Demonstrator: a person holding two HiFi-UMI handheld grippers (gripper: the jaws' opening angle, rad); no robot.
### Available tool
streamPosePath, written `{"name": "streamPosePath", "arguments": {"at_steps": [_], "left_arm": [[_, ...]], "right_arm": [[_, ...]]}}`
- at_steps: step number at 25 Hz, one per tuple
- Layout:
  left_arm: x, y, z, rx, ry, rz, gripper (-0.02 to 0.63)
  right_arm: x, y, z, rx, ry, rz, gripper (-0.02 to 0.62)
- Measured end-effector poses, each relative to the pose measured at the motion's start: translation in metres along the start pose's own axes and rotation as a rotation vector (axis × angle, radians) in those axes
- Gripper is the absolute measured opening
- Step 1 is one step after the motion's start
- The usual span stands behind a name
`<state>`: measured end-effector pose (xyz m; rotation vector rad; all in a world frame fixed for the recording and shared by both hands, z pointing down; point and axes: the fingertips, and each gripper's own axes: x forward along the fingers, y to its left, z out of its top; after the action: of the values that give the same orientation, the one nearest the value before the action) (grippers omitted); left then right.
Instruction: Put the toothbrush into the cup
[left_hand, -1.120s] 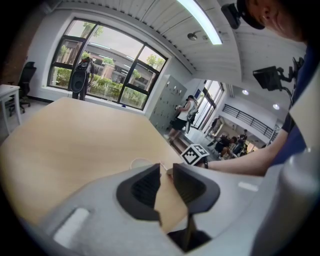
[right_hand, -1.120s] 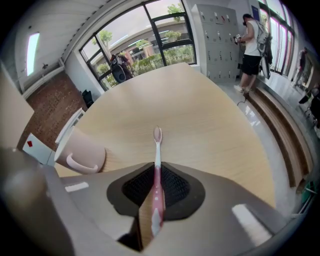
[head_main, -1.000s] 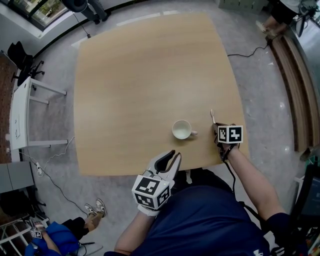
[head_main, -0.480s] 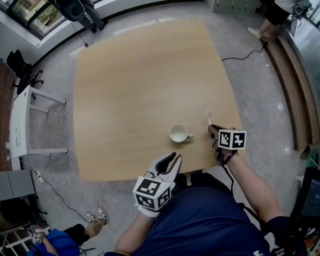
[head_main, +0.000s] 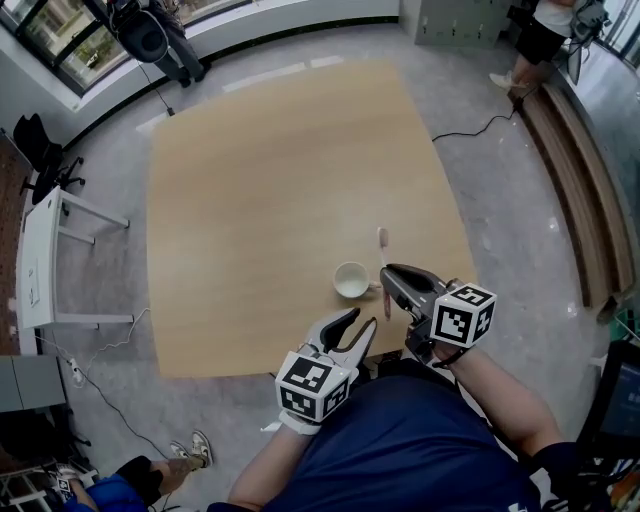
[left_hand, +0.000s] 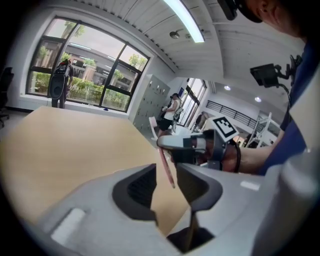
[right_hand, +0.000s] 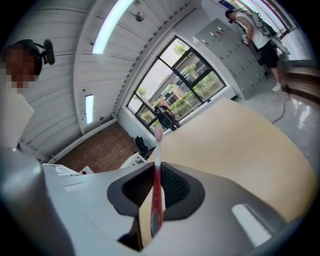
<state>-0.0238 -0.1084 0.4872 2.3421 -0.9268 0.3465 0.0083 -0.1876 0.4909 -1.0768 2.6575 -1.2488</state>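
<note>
– Wood table (head_main: 270, 180) fills most of the head view, grey floor all round, big windows at far left. Where's the cup?
– White cup (head_main: 351, 280) stands upright on the table, close to the near edge, approx. mid-width.
– And the toothbrush?
– Toothbrush (right_hand: 157, 185) is in the right tool (head_main: 388, 272), jaws clamped on its red handle. Bristle end sticks out past the jaw tips, other end pokes out below them. In head view it's just right of the cup, not in it.
– Touching the cup?
– Can't tell from overhead.
– Left tool?
– Left tool (head_main: 358, 322) is at the table's near edge, just on the near side of the cup. Jaws are opening, nothing btwn the pads. Looking along them, the toothbrush shows thru the gap, tilted, but it's further off w/ the right tool.
– Anything else?
– Person (head_main: 540, 35) stands at far right beside grey lockers (head_main: 455, 18). White desk (head_main: 40, 250) on the floor at left.
</note>
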Motion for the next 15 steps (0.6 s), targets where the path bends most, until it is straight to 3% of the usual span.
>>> {"name": "streamPosePath", "arguments": {"at_steps": [4,11,14,15], "left_arm": [[0.002,-0.005,0.017,0.023,-0.053,-0.014,0.13],[0.003,-0.014,0.035,0.069,-0.095,-0.03,0.129],[-0.003,-0.005,0.041,0.094,-0.111,0.005,0.043],[-0.005,-0.003,0.042,0.111,-0.116,0.018,0.043]], "right_arm": [[-0.003,0.048,0.021,-0.098,-0.059,0.123,0.048],[-0.012,0.089,0.033,-0.175,-0.129,0.235,0.048],[-0.012,0.1,0.037,-0.223,-0.139,0.253,0.048],[-0.012,0.102,0.038,-0.235,-0.138,0.255,0.048]]}}
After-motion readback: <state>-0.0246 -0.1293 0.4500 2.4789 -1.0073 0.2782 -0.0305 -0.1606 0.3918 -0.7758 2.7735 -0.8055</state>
